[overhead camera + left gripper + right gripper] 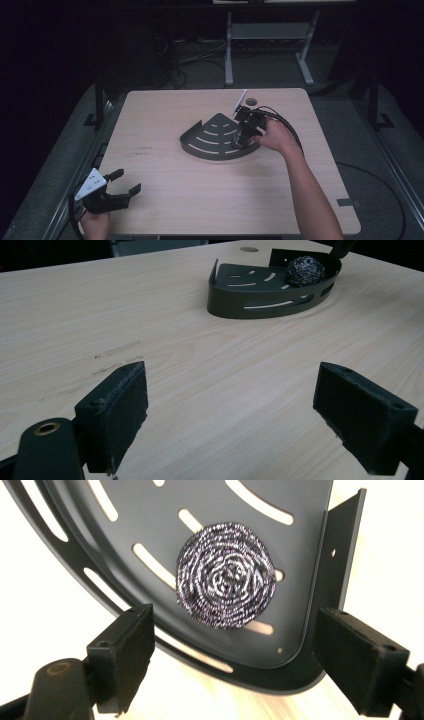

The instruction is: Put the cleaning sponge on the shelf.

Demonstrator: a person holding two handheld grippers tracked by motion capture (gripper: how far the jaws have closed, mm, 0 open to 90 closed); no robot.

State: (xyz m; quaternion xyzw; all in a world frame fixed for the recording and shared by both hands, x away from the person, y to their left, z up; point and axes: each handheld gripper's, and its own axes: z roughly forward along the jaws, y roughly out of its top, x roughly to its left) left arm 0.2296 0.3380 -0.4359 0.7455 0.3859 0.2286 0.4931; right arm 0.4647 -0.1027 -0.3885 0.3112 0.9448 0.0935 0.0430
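Note:
A dark quarter-round corner shelf point(210, 137) with curved slots lies mid-table. A steel wool scourer point(226, 575) rests on its floor near the straight side wall, seen too as a scourer point(305, 271) in the shelf point(260, 292) from the left gripper view. My right gripper point(243, 136) hovers over the shelf's right end, open, its jaws wide apart above the scourer and touching nothing point(235, 660). My left gripper point(124, 186) is at the table's near left corner, open, with bare tabletop between its jaws point(230, 415).
The light wooden table point(165, 180) has a round cable hole point(250, 101) near its far edge. A white strip point(241, 101) leans up behind the shelf. A metal frame leg point(229, 50) and cables stand on the floor beyond.

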